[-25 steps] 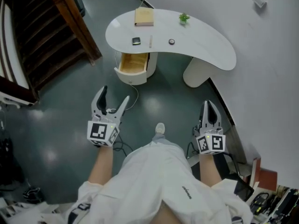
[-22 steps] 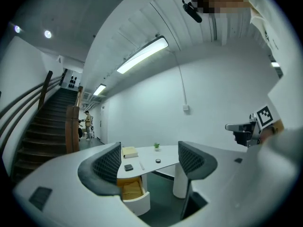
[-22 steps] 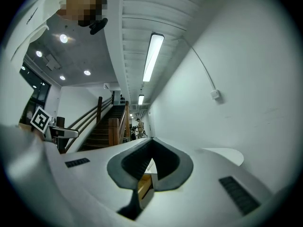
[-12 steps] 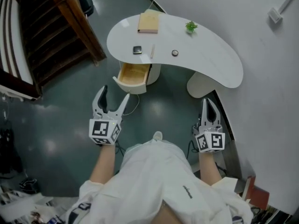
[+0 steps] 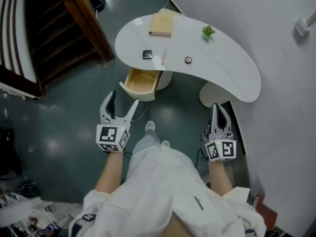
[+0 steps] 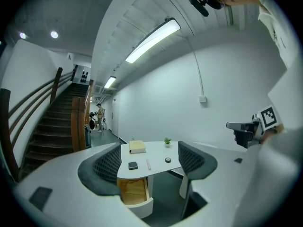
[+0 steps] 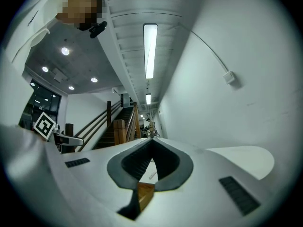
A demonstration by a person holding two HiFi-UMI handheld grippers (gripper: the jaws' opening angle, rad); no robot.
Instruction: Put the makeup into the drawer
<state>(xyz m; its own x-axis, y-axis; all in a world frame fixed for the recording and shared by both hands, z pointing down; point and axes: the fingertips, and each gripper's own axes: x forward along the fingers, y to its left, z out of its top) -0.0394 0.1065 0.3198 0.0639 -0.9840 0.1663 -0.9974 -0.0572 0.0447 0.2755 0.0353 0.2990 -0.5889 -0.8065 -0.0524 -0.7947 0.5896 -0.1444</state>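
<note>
The makeup lies on the white table (image 5: 227, 68): a dark square compact (image 5: 147, 54), a pale slim stick (image 5: 163, 57) just to its right, and a small round disc (image 5: 188, 59) further right, apart from the stick. All three sit near the table's front edge. Directly below the compact and stick, the drawer (image 5: 139, 92) stands pulled out from its white rounded cabinet, with its wooden inside showing.

Behind the makeup, at the far edge of the table, a tan book (image 5: 162, 24) lies flat. A little green plant (image 5: 208, 31) stands to the book's right.

The left gripper (image 5: 122, 98) is held over the dark floor, well apart from the table and pointing roughly toward the drawer. Its jaws are spread wide with nothing between them. In the left gripper view, the compact, stick and disc show far off in the gap between the two dark pads.

The right gripper (image 5: 217, 107) is held on the other side of the person's body, near the table's thick white leg (image 5: 215, 94). Its jaws are pressed together at the tips and grip nothing. The right gripper view shows only a sliver of the wooden drawer and the stick through the opening below the touching tips.

Between the grippers are the person's white clothing and one pale shoe (image 5: 150, 127) on the floor. A dark wooden staircase (image 5: 59, 38) rises at the left, and a white wall (image 5: 291, 83) runs along the right.
</note>
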